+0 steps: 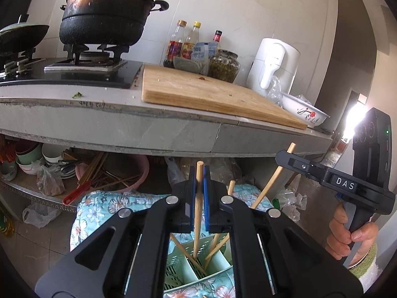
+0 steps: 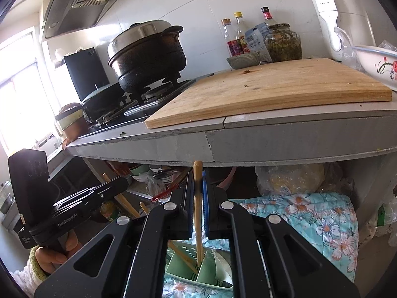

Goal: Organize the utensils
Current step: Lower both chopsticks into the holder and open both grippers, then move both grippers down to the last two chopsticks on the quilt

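Observation:
My left gripper (image 1: 199,173) is shut on a wooden chopstick (image 1: 198,213) that stands nearly upright, its lower end inside a green divided utensil holder (image 1: 218,260). Other chopsticks lean in that holder. To the right in this view, the right gripper (image 1: 285,157) grips a second chopstick (image 1: 271,181) that slants down toward the holder. In the right wrist view, my right gripper (image 2: 198,176) is shut on that chopstick (image 2: 198,218), whose tip sits in the green holder (image 2: 206,270) beside a white spoon (image 2: 222,264). The left gripper (image 2: 119,183) shows at the left.
The holder rests on a floral cloth (image 2: 310,218) below a grey counter edge (image 1: 173,129). On the counter are a wooden cutting board (image 1: 211,92), a black pot (image 1: 104,17) on the stove, bottles and a flowered bowl (image 1: 305,110). A low shelf holds bowls and a pink basin (image 1: 139,171).

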`<state>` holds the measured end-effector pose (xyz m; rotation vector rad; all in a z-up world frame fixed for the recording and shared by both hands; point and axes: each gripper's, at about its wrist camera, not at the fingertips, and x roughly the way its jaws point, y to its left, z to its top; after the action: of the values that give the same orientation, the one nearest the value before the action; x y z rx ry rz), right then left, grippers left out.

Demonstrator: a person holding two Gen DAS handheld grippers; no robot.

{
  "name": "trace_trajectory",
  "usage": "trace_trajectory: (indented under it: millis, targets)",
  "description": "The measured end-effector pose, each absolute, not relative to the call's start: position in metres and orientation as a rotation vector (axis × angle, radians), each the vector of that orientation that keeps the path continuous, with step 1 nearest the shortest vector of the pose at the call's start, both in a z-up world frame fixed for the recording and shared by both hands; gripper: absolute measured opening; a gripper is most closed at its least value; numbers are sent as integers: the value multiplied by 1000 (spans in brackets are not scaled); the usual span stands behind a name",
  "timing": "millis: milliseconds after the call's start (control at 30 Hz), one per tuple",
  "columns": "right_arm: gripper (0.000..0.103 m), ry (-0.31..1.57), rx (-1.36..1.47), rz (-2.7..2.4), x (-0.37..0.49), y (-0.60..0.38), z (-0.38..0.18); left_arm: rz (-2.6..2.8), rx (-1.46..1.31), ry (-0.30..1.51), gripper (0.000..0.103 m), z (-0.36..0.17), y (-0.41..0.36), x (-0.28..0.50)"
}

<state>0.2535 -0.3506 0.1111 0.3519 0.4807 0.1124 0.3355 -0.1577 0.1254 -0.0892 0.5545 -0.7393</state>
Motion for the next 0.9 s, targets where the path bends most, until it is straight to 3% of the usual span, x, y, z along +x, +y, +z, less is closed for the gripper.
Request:
trace_trajectory:
  millis: [67,133,167,233,367,600,900]
  targets:
    - [8,506,352,129,256,-349,105,-743,-92,575,13,122,-160,336]
    - [10,527,352,136,257,-349,100,-743,-114,580,46,121,-159,335]
    - [17,532,357,137,256,-350,98,-743,-123,574,49,122,-158,333]
    - [29,524,370,134,251,-353,97,-746,-125,566,52,124,-157,331]
    - [36,503,386,130,240,-358,104,-740,-124,551,58,129,-156,322]
    - [40,459,410,114,212,-364,121,-735,-115,514,69,143,-154,300]
    - [41,406,404,109,168,-356,146,-748,-110,452,75,168,-142,260]
